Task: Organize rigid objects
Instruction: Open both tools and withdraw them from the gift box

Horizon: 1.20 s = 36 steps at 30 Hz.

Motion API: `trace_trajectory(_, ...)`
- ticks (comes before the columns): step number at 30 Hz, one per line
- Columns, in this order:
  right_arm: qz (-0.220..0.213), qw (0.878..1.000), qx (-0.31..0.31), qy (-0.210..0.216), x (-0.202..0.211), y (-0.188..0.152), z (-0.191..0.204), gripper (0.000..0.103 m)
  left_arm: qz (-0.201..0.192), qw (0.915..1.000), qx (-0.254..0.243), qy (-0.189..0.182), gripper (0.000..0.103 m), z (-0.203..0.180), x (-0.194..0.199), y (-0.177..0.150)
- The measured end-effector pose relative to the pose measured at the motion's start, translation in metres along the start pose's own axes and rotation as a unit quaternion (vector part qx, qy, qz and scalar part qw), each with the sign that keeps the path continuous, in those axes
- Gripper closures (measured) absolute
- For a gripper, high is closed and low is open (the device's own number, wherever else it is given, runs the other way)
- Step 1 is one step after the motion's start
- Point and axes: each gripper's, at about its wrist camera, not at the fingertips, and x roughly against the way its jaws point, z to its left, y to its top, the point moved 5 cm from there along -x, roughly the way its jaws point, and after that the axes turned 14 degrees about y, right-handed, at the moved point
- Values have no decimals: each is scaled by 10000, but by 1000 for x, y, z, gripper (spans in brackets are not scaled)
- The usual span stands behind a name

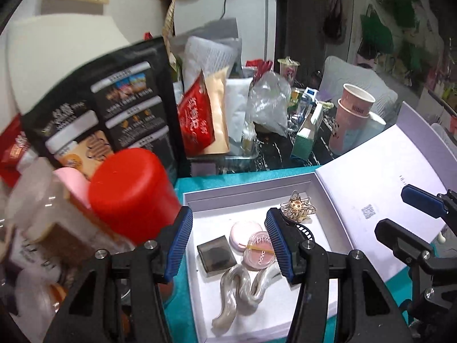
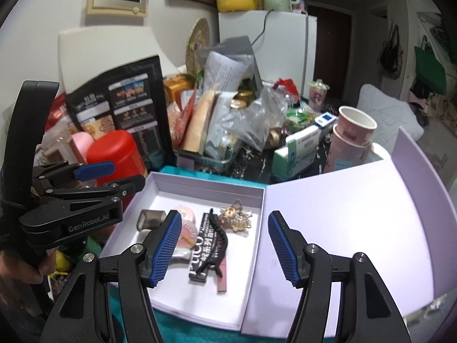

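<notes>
A shallow white box (image 2: 251, 197) is sitting open on a teal cloth (image 1: 182, 308) spread over the desk, its lid (image 2: 342, 223) lying flat to the right and taking up most of the free room on that side. Both grippers are hovering above the near edge of the box. The left gripper (image 1: 228, 245) is standing released, jaws apart with nothing between the pads; the right gripper (image 2: 225, 251) is likewise released and empty. Inside the box the rigid things are lying loose: a grey square case (image 1: 217, 253), a pale pink compact (image 1: 245, 230) touching a round blush pot (image 1: 261, 247), a wavy silver hair clip (image 1: 242, 288) toward the near wall, a gold flower clip (image 1: 297, 207) near the far right corner, and — plain in the right wrist view — a black comb clip (image 2: 214, 245) lying across a black printed strip (image 2: 201, 250). The right half of the box floor is bare. Just left of the box a red-lidded jar (image 1: 131, 194) is crowding the wall, with a tall black snack pouch (image 1: 114, 105) behind it. Beyond the far wall, clutter is piling on the dark desk: stacked paper cups (image 2: 352, 140), a green-and-white carton (image 2: 297, 148), plastic bags (image 1: 267, 103). A white fridge (image 2: 285, 45) is standing at the back.
</notes>
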Motion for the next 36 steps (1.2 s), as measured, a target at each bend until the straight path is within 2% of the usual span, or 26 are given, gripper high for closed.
trace_trajectory(8,-351,9994,55,-16,42,-8,21,36,-406,9991,127,18,50,12,50,-10)
trace_trajectory(18,-562,9983,119,-47,81,-32,45,25,-554,9984,98,-62,49,19,97,-43)
trace_trajectory(19,-572,9983,131,-67,84,-36,48,25,-566,9983,91,-36,40,19,100,-47)
trace_trajectory(20,-578,9982,140,-83,86,-38,50,25,-588,9982,86,-22,26,20,104,-50)
trace_trajectory(22,-578,9981,147,-122,90,-43,53,23,-659,9978,81,-6,15,20,114,-57)
trace_trajectory(25,-574,9980,184,-205,97,-50,58,22,-716,9974,-5,90,15,19,126,-69)
trace_trajectory(29,-614,9976,222,-224,106,-61,67,18,-695,9976,-62,36,15,17,137,-83)
trace_trajectory(36,-552,9981,173,-218,113,-80,78,18,-662,9977,-70,79,15,18,148,-104)
